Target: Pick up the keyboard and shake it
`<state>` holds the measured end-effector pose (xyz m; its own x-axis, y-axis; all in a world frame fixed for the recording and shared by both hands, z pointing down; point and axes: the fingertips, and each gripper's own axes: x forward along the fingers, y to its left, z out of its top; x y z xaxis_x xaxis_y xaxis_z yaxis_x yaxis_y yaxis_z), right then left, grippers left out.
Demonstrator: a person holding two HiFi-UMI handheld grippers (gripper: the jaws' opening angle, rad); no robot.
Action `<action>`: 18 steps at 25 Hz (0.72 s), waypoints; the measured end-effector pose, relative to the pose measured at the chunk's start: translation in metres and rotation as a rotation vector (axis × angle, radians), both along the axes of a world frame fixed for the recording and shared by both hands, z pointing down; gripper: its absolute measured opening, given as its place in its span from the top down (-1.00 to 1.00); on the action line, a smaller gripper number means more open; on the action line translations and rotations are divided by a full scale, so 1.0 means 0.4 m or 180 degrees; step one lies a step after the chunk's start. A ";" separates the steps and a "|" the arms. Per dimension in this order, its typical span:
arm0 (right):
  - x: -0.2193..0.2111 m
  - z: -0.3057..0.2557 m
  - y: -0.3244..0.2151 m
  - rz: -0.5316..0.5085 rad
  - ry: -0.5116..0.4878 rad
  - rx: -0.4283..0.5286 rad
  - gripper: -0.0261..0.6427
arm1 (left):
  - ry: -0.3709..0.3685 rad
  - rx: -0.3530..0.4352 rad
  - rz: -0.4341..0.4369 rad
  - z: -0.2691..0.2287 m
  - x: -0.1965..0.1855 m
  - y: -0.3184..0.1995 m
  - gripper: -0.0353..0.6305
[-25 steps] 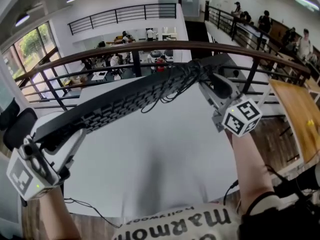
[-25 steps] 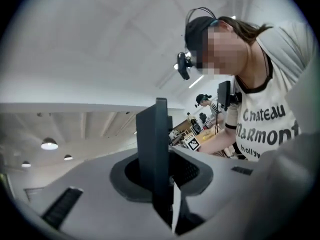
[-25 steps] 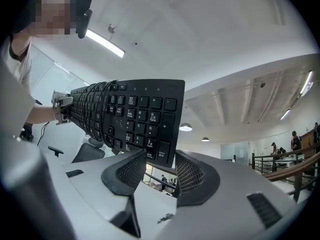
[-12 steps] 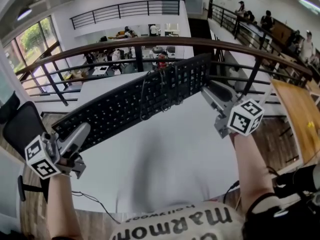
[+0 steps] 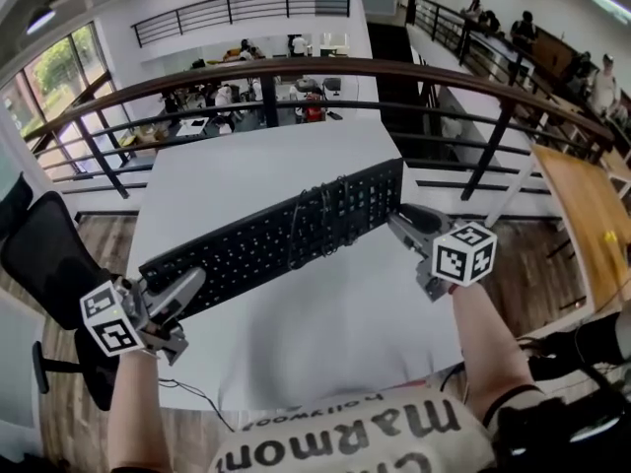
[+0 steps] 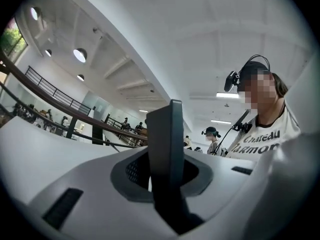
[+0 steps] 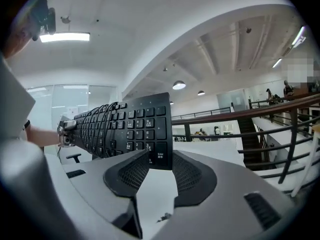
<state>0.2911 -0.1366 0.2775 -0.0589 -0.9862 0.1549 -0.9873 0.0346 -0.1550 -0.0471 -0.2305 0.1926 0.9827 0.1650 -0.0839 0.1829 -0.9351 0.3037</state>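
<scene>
Keyboard point(image 5: 237, 249) edge-on between narrow-set jaws of left hand-held gripper point(image 5: 187, 286)

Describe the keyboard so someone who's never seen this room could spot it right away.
Find the white table beside the curved brown railing. Across it stretches a long black keyboard, the only dark thing there, with a cable looped over its keys.

An open-plan office on a mezzanine: a curved railing point(image 5: 296, 67) overlooks a lower floor of desks point(image 5: 212, 116) with seated people, with a black office chair point(image 5: 44, 254) beside the white bench point(image 5: 256, 166), tall windows point(image 5: 59, 77) and ceiling lights.
</scene>
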 end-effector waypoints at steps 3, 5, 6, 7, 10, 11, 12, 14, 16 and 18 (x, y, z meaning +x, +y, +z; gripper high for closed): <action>-0.010 0.094 0.032 0.0044 -0.0107 -0.0207 0.44 | -0.0129 -0.0126 -0.0024 0.079 0.001 0.003 0.66; -0.016 0.151 0.049 0.0087 -0.0176 -0.0342 0.45 | -0.0219 -0.0207 -0.0043 0.125 0.001 0.005 0.66; -0.017 0.177 0.056 0.0113 -0.0215 -0.0407 0.45 | -0.0262 -0.0253 -0.0044 0.146 0.004 0.004 0.66; -0.018 0.203 0.064 0.0139 -0.0258 -0.0473 0.45 | -0.0304 -0.0299 -0.0039 0.166 0.008 0.005 0.66; -0.027 0.282 0.105 0.0214 -0.0390 -0.0692 0.45 | -0.0444 -0.0387 -0.0001 0.224 0.017 0.023 0.66; -0.030 0.309 0.123 0.0248 -0.0441 -0.0766 0.45 | -0.0490 -0.0405 0.0021 0.242 0.019 0.033 0.66; -0.033 0.336 0.142 0.0291 -0.0511 -0.0831 0.45 | -0.0527 -0.0425 0.0049 0.260 0.022 0.046 0.66; -0.036 0.389 0.178 0.0375 -0.0673 -0.0951 0.45 | -0.0585 -0.0466 0.0101 0.293 0.027 0.074 0.66; -0.040 0.439 0.210 0.0439 -0.0743 -0.1093 0.47 | -0.0643 -0.0492 0.0111 0.326 0.029 0.098 0.66; -0.045 0.473 0.233 0.0484 -0.0757 -0.1215 0.48 | -0.0685 -0.0516 0.0087 0.354 0.025 0.118 0.66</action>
<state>0.2730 -0.0435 0.4667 0.0039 -0.8615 0.5078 -0.9123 -0.2110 -0.3510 -0.0371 -0.1833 0.3341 0.9761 0.1932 0.0991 0.1224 -0.8666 0.4837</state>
